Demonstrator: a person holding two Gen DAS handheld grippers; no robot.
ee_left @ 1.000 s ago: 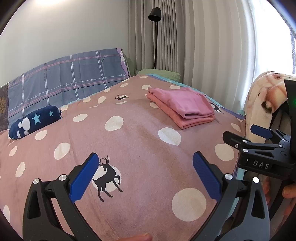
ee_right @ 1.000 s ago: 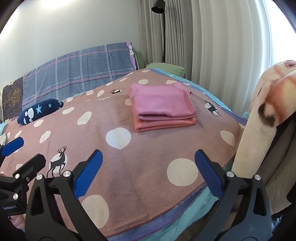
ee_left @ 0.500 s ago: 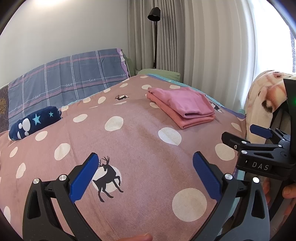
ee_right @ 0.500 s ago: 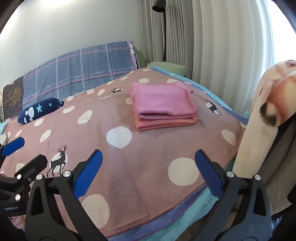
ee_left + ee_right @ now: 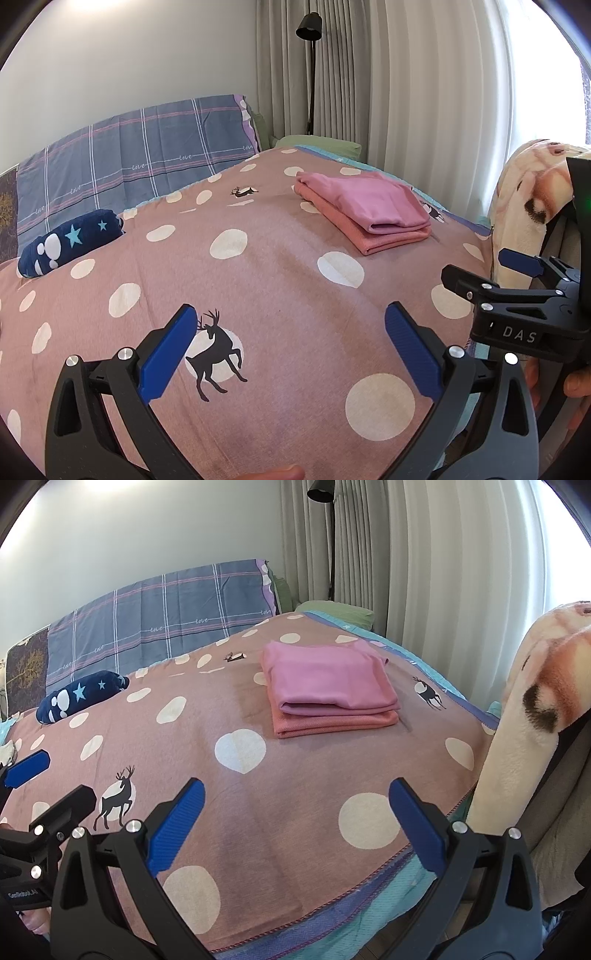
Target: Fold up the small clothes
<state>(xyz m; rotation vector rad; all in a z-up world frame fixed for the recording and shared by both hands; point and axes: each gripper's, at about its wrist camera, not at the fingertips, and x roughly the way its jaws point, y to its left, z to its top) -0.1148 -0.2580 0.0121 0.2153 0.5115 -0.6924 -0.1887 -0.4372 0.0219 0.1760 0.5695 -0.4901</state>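
Both tools gape wide and empty: the left tool (image 5: 286, 345) and right tool (image 5: 295, 821) hover over the near edge of the dotted mauve bedspread (image 5: 258, 812). A folded pink-over-salmon clothes stack (image 5: 330, 688) lies far right on it.

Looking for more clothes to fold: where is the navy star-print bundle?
The navy bundle lies far left on the bedspread in both views, just before the plaid pillow.

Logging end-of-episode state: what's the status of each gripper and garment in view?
left gripper: open, empty, over the bedspread
right gripper: open, empty
pink garment: folded, on top of the stack
salmon garment: folded, underneath
navy star cloth: rolled, by the pillow
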